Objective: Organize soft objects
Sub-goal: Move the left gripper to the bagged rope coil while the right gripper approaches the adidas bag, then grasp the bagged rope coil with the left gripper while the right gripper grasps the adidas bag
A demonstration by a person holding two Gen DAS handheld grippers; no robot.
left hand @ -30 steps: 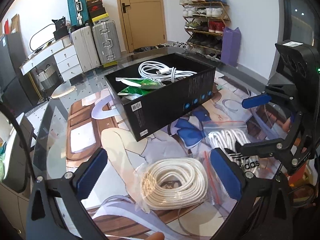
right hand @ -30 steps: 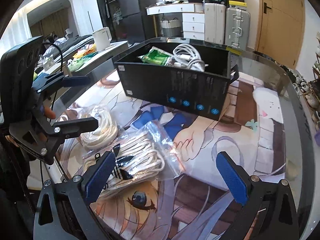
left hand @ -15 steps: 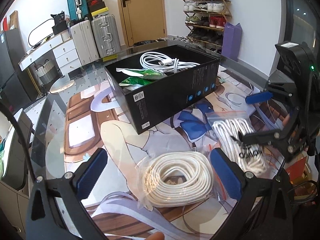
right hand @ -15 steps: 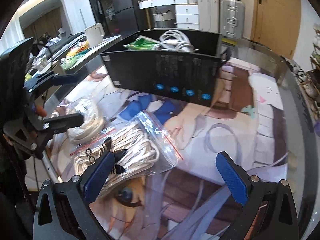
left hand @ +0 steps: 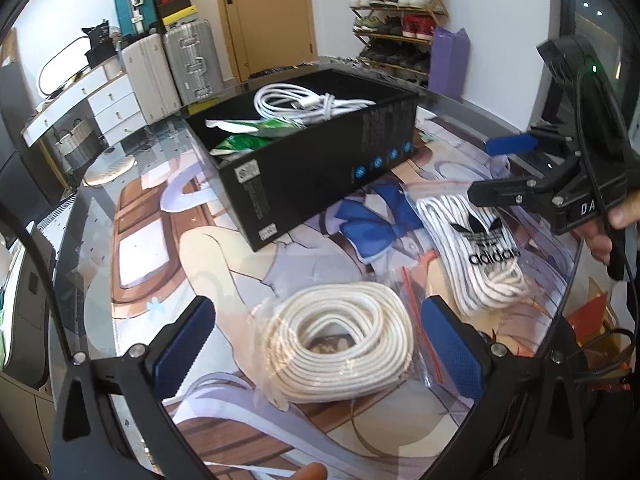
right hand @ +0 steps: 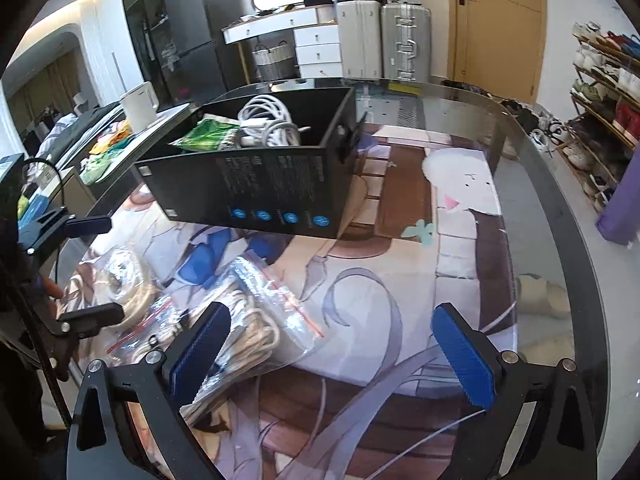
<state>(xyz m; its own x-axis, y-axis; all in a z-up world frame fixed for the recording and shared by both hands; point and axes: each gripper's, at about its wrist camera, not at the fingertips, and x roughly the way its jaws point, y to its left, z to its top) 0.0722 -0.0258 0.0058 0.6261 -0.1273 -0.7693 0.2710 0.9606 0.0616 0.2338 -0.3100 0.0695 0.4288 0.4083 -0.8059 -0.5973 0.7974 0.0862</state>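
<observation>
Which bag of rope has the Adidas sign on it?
The striped rope bag, lying under the right tongs. The plain cream rope bag, between the left tongs' pads, shows no logo.

Two bagged ropes [left hand: 340, 336] beside box [left hand: 312, 168]

Black box [right hand: 256, 188]: small print unreadable. Green packet [left hand: 256, 136]: partly hidden by wall, possibly 2 packets.

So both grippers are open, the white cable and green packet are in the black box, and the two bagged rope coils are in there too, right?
Not quite: the two bagged rope coils, cream and Adidas-marked, lie on the glass table outside the black box, as the left wrist view shows. The rest holds.
</observation>
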